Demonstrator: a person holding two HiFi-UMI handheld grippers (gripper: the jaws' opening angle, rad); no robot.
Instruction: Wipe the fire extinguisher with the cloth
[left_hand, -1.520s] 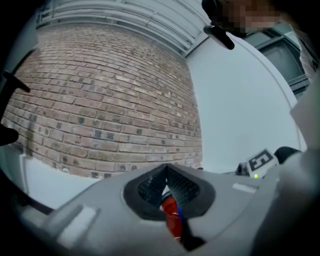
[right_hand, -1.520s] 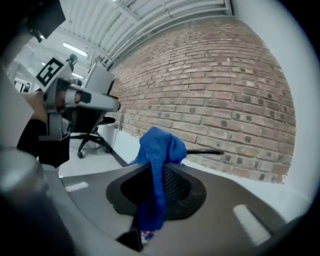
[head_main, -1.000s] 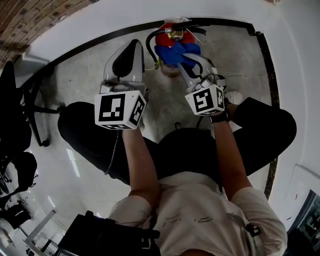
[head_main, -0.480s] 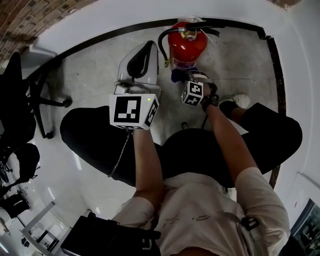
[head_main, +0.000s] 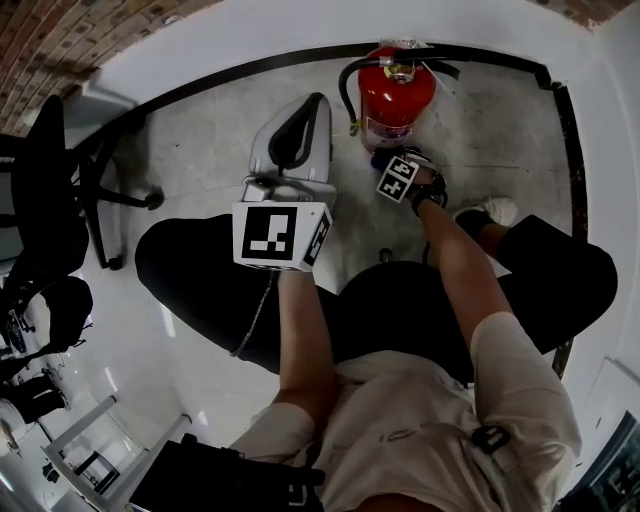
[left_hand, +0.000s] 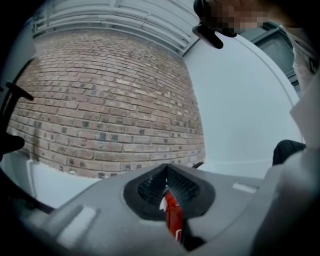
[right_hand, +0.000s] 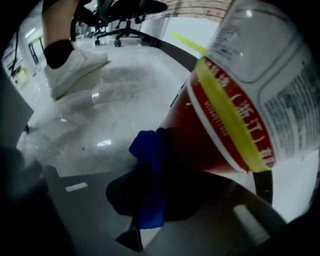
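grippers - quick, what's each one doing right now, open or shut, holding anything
left gripper: jaws shut, gripping nothing.
right gripper: jaws shut on the blue cloth, low beside the fire extinguisher.

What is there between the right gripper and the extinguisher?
The blue cloth. The right gripper clamps it in its jaws, against the low red part of the extinguisher. The right gripper view shows this.

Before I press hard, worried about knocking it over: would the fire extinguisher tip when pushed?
Likely heavy and steady: the fire extinguisher stands upright on its base. The cloth presses low, so tipping seems unlikely; on the glossy floor it might slide.
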